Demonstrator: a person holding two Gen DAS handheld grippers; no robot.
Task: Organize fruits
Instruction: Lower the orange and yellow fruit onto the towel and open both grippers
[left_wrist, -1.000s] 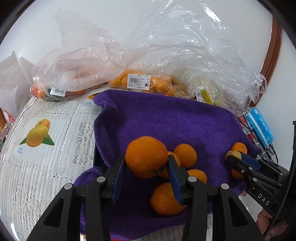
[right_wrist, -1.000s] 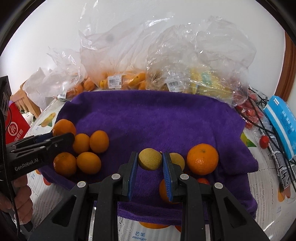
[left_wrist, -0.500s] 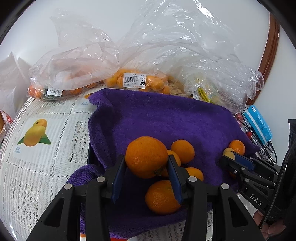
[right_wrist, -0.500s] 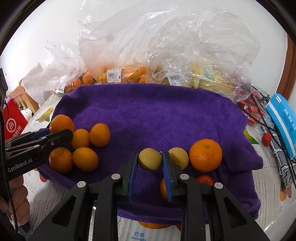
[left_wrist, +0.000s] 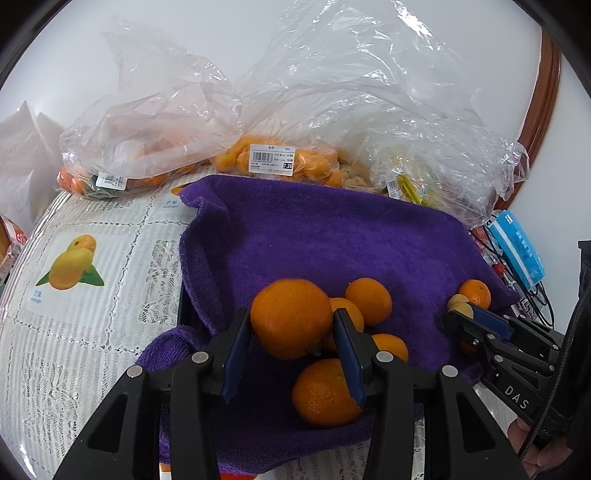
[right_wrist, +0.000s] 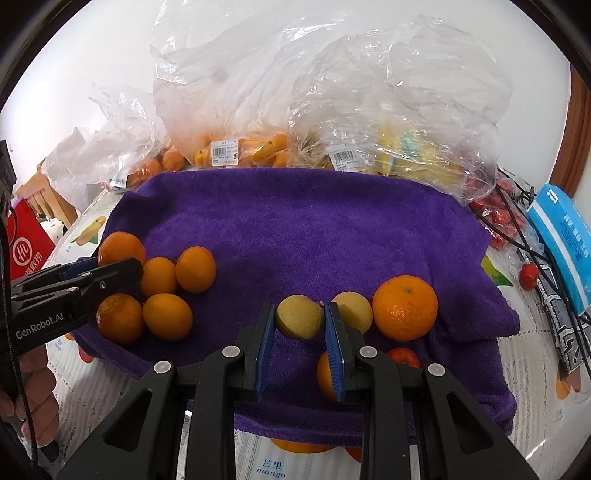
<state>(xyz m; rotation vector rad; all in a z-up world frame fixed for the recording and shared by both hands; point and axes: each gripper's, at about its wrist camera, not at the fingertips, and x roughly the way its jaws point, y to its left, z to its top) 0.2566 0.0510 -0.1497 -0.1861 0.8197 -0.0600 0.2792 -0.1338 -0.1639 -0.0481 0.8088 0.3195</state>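
A purple towel (left_wrist: 332, 236) (right_wrist: 314, 221) covers the tray on the table. My left gripper (left_wrist: 290, 328) is shut on a large orange (left_wrist: 291, 317) and holds it above several smaller oranges (left_wrist: 325, 391) at the towel's left side. My right gripper (right_wrist: 300, 317) is shut on a small yellow-green fruit (right_wrist: 298, 321). A second yellow fruit (right_wrist: 354, 310) and a large orange (right_wrist: 404, 306) lie just right of it. The left gripper also shows in the right wrist view (right_wrist: 114, 264), beside the orange cluster (right_wrist: 168, 315).
Clear plastic bags of fruit (left_wrist: 273, 162) (right_wrist: 388, 147) stand along the towel's far edge against the wall. A blue box (right_wrist: 565, 240), black cables and small red fruits (right_wrist: 498, 218) lie at the right. A lace tablecloth with mango prints (left_wrist: 70, 266) lies at the left.
Both grippers have drawn back slightly with their fruit still held. The towel and the oranges lying on it have shifted a little in view.
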